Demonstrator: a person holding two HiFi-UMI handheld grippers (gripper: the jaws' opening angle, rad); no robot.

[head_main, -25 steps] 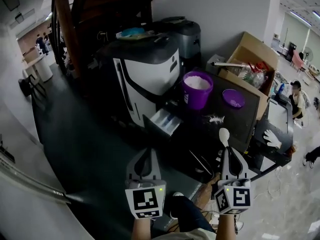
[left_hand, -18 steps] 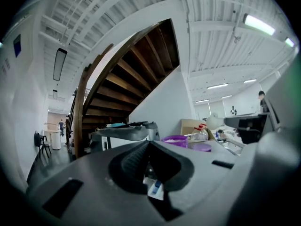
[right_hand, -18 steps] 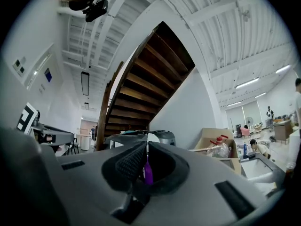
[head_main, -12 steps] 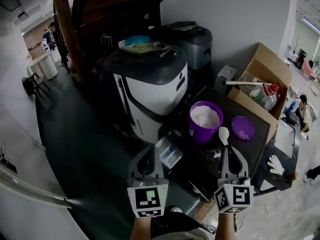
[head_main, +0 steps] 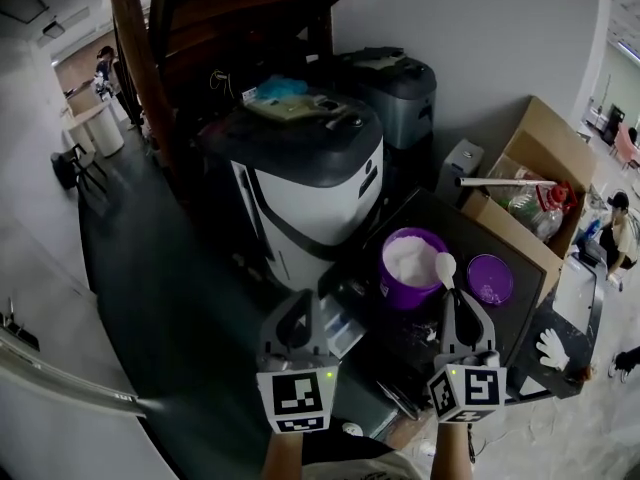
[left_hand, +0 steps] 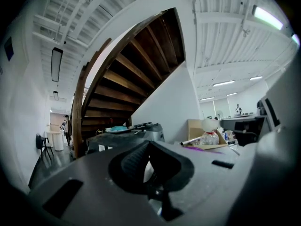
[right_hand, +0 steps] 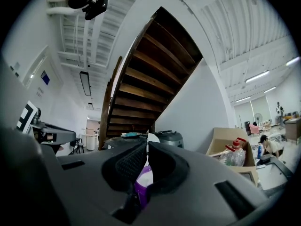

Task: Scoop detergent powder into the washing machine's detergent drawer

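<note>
Right tongs clamp the spoon by its handle end, bowl over the purple tub. It looks light and stiff; loose powder would spill if tilted. Left tongs are closed and empty, left of the tub.

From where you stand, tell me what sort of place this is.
Probably an open office or lab hall, not a home laundry: a washing machine stands by a wooden staircase, a cardboard box of bottles nearby, strip lights overhead.
</note>
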